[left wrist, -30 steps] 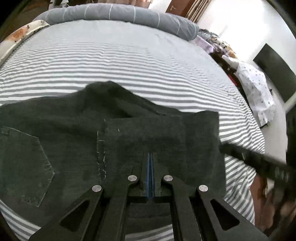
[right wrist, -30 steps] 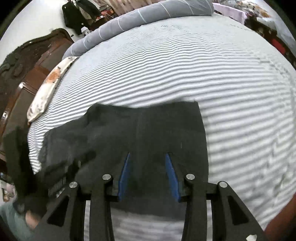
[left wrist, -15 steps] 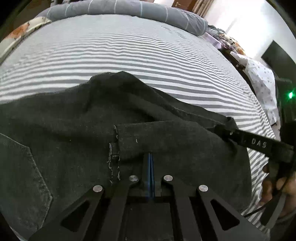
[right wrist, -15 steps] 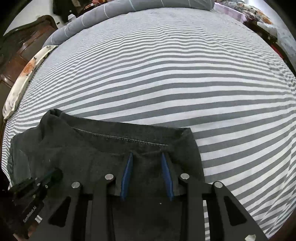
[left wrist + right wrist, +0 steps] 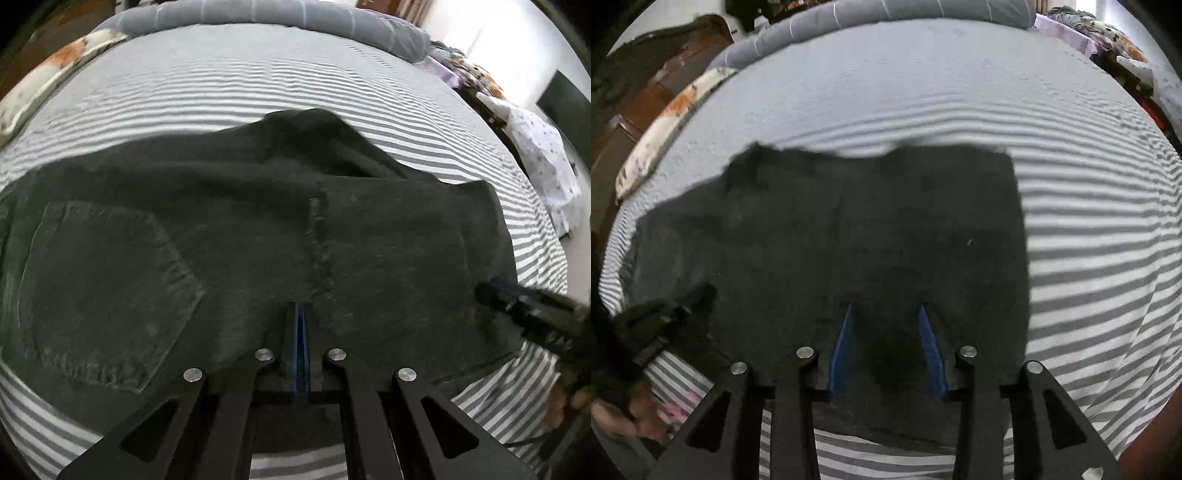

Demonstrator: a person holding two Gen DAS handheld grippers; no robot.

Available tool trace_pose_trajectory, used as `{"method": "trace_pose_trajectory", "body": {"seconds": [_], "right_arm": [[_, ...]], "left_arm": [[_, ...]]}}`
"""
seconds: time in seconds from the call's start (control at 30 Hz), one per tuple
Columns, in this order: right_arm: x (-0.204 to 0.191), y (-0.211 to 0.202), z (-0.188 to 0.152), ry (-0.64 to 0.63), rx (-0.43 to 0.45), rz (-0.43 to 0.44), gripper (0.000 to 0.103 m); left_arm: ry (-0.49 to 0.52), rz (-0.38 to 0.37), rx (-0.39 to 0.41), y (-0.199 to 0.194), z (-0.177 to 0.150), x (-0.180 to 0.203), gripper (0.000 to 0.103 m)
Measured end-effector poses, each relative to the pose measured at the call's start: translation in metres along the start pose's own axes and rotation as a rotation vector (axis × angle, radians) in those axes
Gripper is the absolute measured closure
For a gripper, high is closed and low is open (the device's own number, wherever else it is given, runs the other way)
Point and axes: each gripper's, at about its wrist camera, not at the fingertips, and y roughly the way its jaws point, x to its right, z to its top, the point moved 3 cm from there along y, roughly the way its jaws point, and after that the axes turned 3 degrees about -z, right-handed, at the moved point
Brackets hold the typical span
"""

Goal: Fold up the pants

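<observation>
Dark denim pants (image 5: 221,221) lie folded on the striped bed (image 5: 258,85), a back pocket (image 5: 103,295) showing at the left. My left gripper (image 5: 298,306) is shut, its tips at the stitched hem of the folded-over leg; no cloth shows between the pads. In the right wrist view the pants (image 5: 849,221) fill the middle. My right gripper (image 5: 884,306) hangs over their near part with its jaws opening, dark cloth in the gap and the pads not pressing it. Each gripper shows in the other's view: the right gripper (image 5: 517,299), and the left gripper (image 5: 665,317), blurred.
A rolled grey duvet (image 5: 295,18) runs along the bed's far end. A patterned pillow (image 5: 665,125) lies at the far left beside a wooden headboard (image 5: 646,74). A spotted cloth (image 5: 535,147) hangs off to the right. A person's hand (image 5: 569,402) holds the right gripper.
The right gripper pushed to the pants' far edge with narrower jaws, then drew back and widened them. The left gripper stayed shut and shifted; the folded leg now lies flatter.
</observation>
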Motion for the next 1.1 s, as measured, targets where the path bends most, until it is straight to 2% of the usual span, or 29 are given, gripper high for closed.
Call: {"method": "trace_pose_trajectory", "body": {"seconds": [0.17, 0.2, 0.23, 0.27, 0.33, 0.47, 0.57, 0.63, 0.67, 0.8, 1.03, 1.1], "right_arm": [[-0.011, 0.006, 0.002, -0.024, -0.008, -0.045, 0.064], [-0.014, 0.006, 0.002, -0.035, -0.009, -0.057, 0.064], [-0.016, 0.007, 0.001, -0.043, -0.01, -0.065, 0.063], [-0.018, 0.006, 0.001, -0.051, -0.012, -0.076, 0.063], [-0.023, 0.003, 0.002, -0.049, -0.014, -0.074, 0.061], [-0.047, -0.003, 0.005, -0.064, -0.003, -0.067, 0.061], [-0.065, -0.011, 0.002, -0.106, 0.011, -0.065, 0.057], [-0.081, -0.015, -0.002, -0.134, 0.016, -0.048, 0.048], [-0.092, -0.017, -0.002, -0.149, 0.019, -0.039, 0.047], [-0.128, -0.023, 0.0, -0.204, 0.025, 0.014, 0.043], [-0.194, -0.025, -0.001, -0.279, 0.024, 0.074, 0.039], [-0.205, -0.023, -0.002, -0.289, 0.014, 0.096, 0.039]], "left_arm": [[-0.085, 0.042, 0.02, -0.022, 0.001, -0.03, 0.1], [-0.107, 0.036, 0.026, -0.027, 0.0, -0.037, 0.1], [-0.138, -0.001, 0.029, -0.033, -0.001, -0.045, 0.099], [-0.176, -0.012, 0.033, -0.039, -0.002, -0.054, 0.099], [-0.212, 0.045, 0.064, -0.053, -0.005, -0.073, 0.097], [-0.324, 0.05, 0.112, -0.079, -0.017, -0.121, 0.095], [-0.425, 0.055, 0.141, -0.095, -0.024, -0.158, 0.09], [-0.501, 0.041, 0.158, -0.101, -0.03, -0.18, 0.087], [-0.541, 0.038, 0.167, -0.104, -0.034, -0.191, 0.086], [-0.685, -0.049, 0.207, -0.11, -0.046, -0.223, 0.086], [-0.704, -0.113, 0.233, -0.119, -0.058, -0.24, 0.085], [-0.726, -0.135, 0.244, -0.122, -0.062, -0.241, 0.081]]}}
